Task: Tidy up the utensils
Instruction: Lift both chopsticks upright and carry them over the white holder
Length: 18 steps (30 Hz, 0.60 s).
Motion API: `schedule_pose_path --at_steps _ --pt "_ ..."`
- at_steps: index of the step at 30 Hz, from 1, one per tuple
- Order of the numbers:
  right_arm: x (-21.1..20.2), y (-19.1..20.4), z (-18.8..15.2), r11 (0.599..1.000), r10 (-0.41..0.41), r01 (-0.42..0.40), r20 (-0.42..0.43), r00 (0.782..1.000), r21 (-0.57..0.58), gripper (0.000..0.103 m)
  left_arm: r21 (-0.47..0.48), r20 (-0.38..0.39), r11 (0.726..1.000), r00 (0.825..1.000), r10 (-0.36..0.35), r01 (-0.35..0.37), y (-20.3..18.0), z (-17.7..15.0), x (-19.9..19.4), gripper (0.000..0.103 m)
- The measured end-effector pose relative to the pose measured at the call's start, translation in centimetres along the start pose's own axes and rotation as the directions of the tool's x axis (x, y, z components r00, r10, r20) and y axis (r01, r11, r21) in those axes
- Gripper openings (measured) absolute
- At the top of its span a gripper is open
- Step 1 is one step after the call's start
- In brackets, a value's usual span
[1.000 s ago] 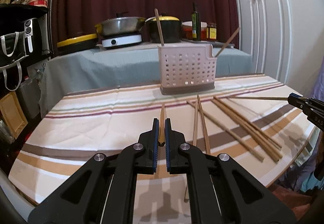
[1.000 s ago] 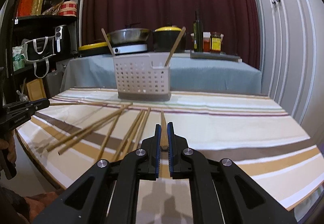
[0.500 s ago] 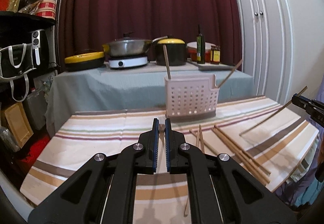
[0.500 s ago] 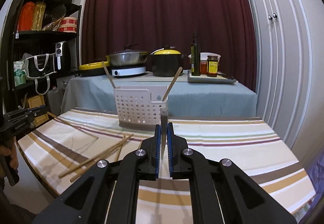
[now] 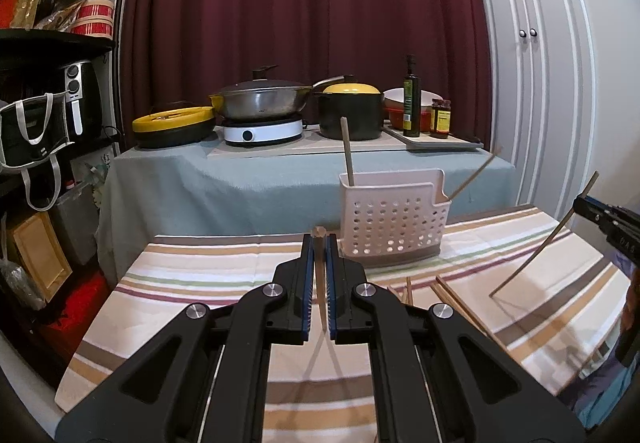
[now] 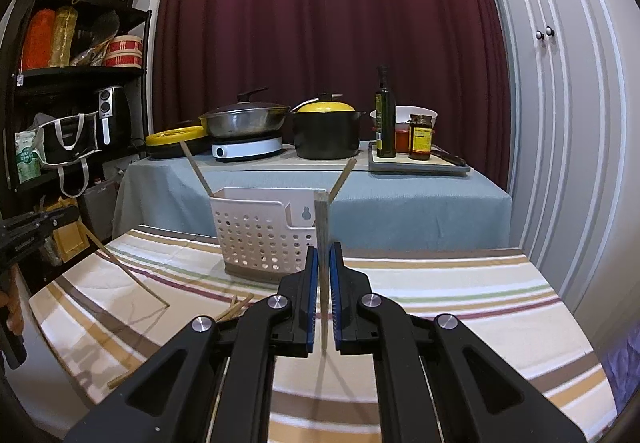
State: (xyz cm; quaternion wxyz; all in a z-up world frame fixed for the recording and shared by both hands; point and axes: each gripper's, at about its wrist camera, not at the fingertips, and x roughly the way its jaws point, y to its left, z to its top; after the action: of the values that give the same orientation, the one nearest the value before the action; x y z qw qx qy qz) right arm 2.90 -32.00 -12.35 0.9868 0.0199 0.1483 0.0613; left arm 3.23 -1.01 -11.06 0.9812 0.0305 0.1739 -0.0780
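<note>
A: Between the blue pads of the left tool (image 5: 319,275), what's clamped?

B: One pale wooden chopstick (image 5: 319,243), thin and square-ended, its tip poking up just past the fingertips and the rest running down between them. The right tool (image 6: 323,283) is squeezed the same way on a second chopstick (image 6: 321,227), which stands nearly upright in its own view. Both sticks are lifted off the striped surface (image 5: 192,307).

A: And from the other side?

B: In the left view the right tool's stick (image 5: 548,239) slants at about 3 o'clock, lower end hanging over the cloth. In the right view the left tool's stick (image 6: 124,271) slants at about 9 o'clock.

A: Where's the container?

B: A white perforated basket (image 5: 394,227) stands on the surface at 12 to 1 o'clock of the left tool, well apart from it. Two chopsticks lean in it already, one at the left end (image 5: 347,155), one angled out over the lower right corner (image 5: 474,175).

A: Anything else lying about?

B: Several loose chopsticks (image 5: 408,289) lie flat on the cloth just right of the left tool, partly hidden by its arm. Behind the basket, a grey-covered counter (image 5: 224,179) carries a lidded wok (image 5: 260,99), a black pot with yellow lid (image 5: 352,111) and an oil bottle (image 5: 412,103). Nothing stands between either tool and the basket.
</note>
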Motion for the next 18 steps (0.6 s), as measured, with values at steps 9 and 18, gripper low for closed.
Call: schedule_pose_path --at_steps 9,18 --pt "2.1 -0.5 1.4 1.0 0.02 -0.02 0.002 1.0 0.017 0.007 -0.025 0.003 1.0 1.0 -0.009 0.009 0.7 1.9 2.6 0.006" --pt "2.6 -1.0 3.4 0.996 0.067 -0.068 0.021 0.998 0.062 0.007 -0.055 -0.015 0.997 0.999 -0.052 0.051 1.1 4.1 4.1 0.006"
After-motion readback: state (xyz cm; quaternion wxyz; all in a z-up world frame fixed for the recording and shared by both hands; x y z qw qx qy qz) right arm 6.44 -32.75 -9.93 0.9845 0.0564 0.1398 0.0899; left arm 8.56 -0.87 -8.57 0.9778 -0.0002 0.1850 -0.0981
